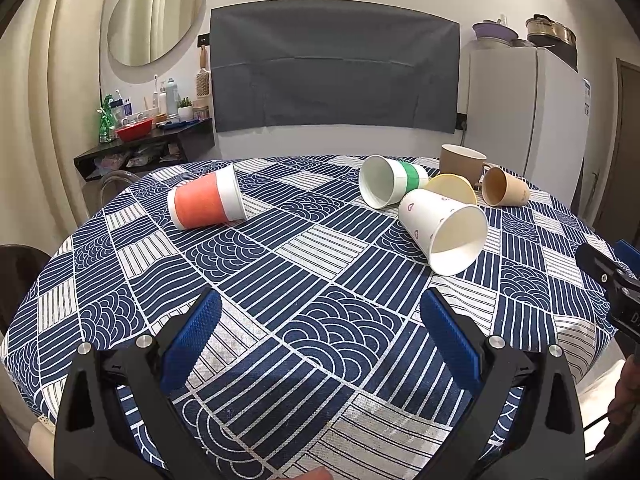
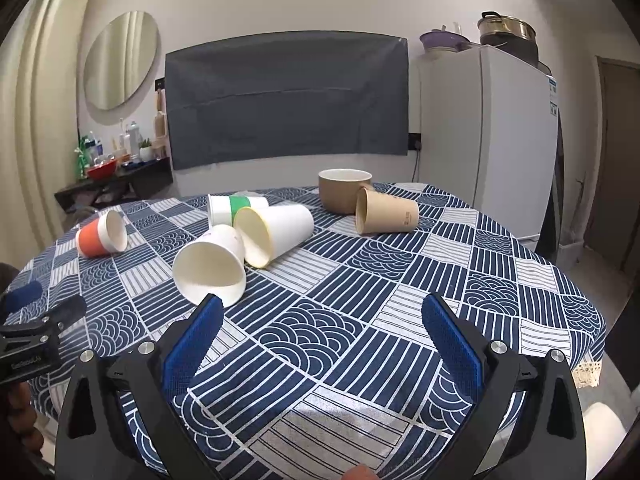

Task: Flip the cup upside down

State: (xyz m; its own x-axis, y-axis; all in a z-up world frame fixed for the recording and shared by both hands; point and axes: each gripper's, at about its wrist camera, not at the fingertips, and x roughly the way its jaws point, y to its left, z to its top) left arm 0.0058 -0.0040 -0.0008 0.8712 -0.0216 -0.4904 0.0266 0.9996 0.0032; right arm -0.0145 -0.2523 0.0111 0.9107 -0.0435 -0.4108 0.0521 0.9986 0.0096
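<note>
Start of the cup-flipping task, seen from both wrist cameras. The left gripper (image 1: pixel 320 312) and the right gripper (image 2: pixel 320 318) hover low over the near part of the table (image 1: pixel 248 376), each with its blue fingers (image 1: pixel 192 336) spread wide and nothing between them; this open, level stance suits an approach toward a cup wall from the side. Five paper cups lie on their sides on the patterned cloth, so each can roll and none rests on its rim yet. The heart-print cup (image 1: pixel 444 232) lies nearest, mouth turned toward the grippers, touching the yellow-rimmed cup (image 2: pixel 274 234) behind it; the green-banded cup (image 1: pixel 392 184) lies just beyond these two. The orange cup (image 1: pixel 206 204) lies alone, well apart to the left, which probably makes it the easier reach for the left gripper. The brown paper cup (image 2: pixel 386 212) lies far right, against an upright brown mug (image 2: pixel 344 192). Which cup is the target cannot be told. Because the middle three crowd together, a grasp there risks nudging a neighbour; a light paper wall also dents under a hard squeeze.
</note>
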